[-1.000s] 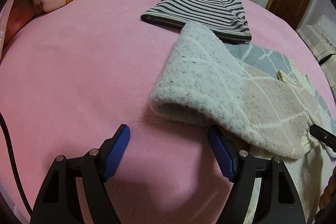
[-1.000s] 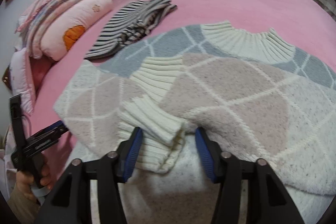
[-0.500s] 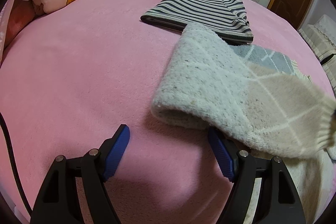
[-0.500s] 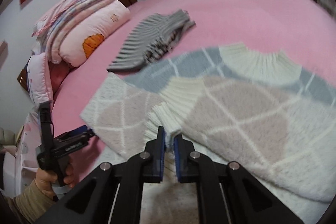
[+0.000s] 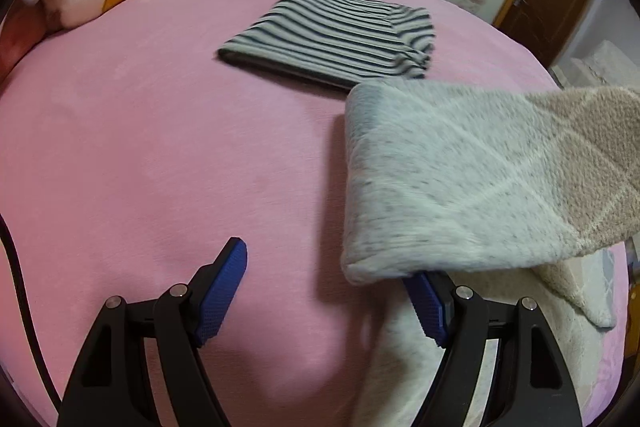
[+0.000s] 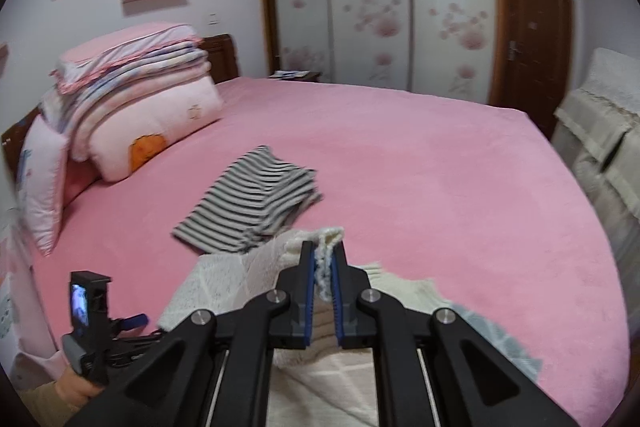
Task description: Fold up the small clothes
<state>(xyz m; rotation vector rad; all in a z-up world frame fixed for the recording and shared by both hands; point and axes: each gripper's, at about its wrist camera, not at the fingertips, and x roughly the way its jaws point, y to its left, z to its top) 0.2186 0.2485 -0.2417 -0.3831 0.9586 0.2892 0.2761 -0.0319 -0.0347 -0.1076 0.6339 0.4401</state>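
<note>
While the fluffy sweater [image 6: 248, 279] drapes below it, the right gripper [image 6: 323, 267] is clenched on a ribbed cream cuff [image 6: 330, 233] of that garment, whose woolly edge pokes out between and above the blue pads [image 6: 307, 283]. From this pinch the knit hangs down and to both sides of the tool, and a grey patch lies lower right on the pink bed cover [image 6: 460, 187]. Seen from the left wrist, a sleeve-like span of the same sweater [image 5: 472, 171] stretches in from the right, lifted off the bed, and its folded end overlaps the tip of the right-hand pad. The left gripper [image 5: 332, 291] stands released, with only bed cover between its fingers (nothing is pinched there). Just beyond the sweater lies a folded striped garment [image 5: 336, 35], flat on the cover. Farther off to the left sits a stack of pillows and quilts [image 6: 132, 107]; a wardrobe with flowered doors [image 6: 380, 11] stands behind the bed.
</note>
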